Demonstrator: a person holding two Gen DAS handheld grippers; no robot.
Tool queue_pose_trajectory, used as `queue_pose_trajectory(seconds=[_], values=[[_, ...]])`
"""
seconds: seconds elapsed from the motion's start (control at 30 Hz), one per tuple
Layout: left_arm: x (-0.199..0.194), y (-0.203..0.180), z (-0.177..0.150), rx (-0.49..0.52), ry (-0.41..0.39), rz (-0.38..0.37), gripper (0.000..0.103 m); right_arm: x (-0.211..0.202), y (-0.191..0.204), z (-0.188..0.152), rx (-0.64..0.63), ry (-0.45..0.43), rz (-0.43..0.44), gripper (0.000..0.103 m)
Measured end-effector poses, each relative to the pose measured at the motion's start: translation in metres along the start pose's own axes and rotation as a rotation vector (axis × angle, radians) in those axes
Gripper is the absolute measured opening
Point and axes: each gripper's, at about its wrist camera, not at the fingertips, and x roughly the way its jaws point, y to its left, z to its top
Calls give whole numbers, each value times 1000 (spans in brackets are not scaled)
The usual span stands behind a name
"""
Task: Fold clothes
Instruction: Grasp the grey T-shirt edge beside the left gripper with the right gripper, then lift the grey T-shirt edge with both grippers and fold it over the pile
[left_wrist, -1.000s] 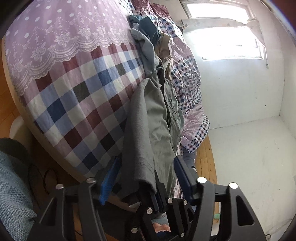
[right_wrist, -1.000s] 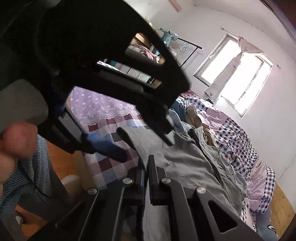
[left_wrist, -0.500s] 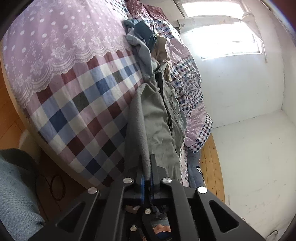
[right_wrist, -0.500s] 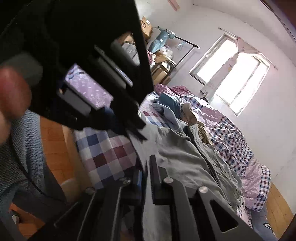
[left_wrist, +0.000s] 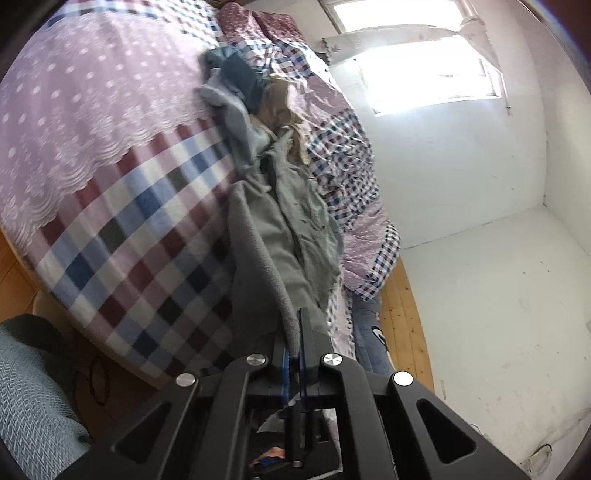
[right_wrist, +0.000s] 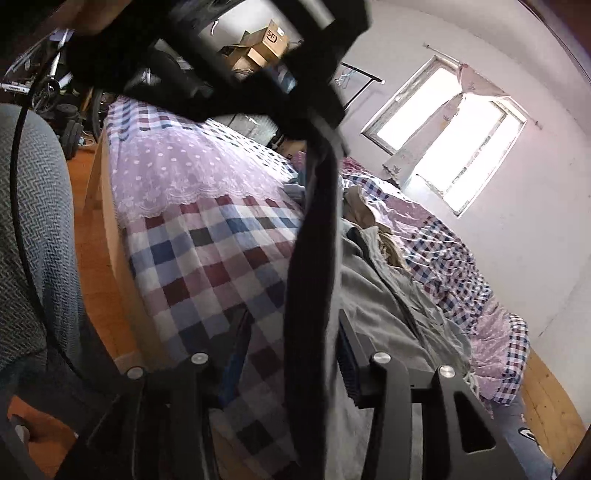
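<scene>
the left gripper (left_wrist: 293, 325) has clamped its jaws on the near edge of the grey garment (left_wrist: 266, 240), where a second ago they stood apart around it. that garment hangs from the grip in a dark band and trails back onto the bed (left_wrist: 122, 229), along its right side by the heap of other clothes (left_wrist: 236, 85). the right gripper (right_wrist: 291, 332) has just been opening; the cloth hangs between its parted fingers, no longer pinched. looks like a handover, so the lift falls to the left.
</scene>
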Motion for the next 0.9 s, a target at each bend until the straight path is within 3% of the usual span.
queue_pose_trajectory(seconds=[0.3,0.9], values=[[2,-37,8,23,7,-34,1,1,-34,-30,4,89,-119,48],[7,-80,26,75,1,-52,1,-15,-111,-178,-87,427,-311,48]])
